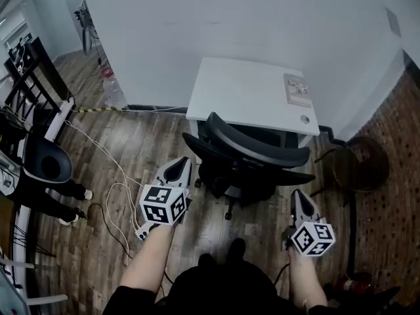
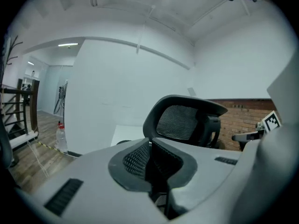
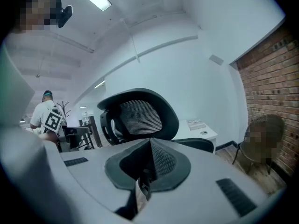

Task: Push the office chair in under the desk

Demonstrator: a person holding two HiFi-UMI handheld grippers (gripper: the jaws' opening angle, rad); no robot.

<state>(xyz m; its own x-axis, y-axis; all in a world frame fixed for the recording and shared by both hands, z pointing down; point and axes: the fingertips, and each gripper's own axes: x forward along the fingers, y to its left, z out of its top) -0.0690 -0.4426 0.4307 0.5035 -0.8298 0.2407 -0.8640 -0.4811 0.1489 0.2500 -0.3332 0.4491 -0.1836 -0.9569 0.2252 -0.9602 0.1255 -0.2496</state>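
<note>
A black mesh-backed office chair stands in front of a small white desk, its backrest toward me and its seat partly under the desk's near edge. My left gripper hangs just left of the chair, shut with nothing in it, a short gap from the armrest. My right gripper sits below the chair's right armrest, shut and empty. The chair's headrest fills the left gripper view, and the headrest also shows in the right gripper view. Neither gripper touches the chair.
A white wall runs behind the desk. A brick wall and a dark round chair stand at the right. White cables trail over the wood floor at the left, near a black rack and a water bottle.
</note>
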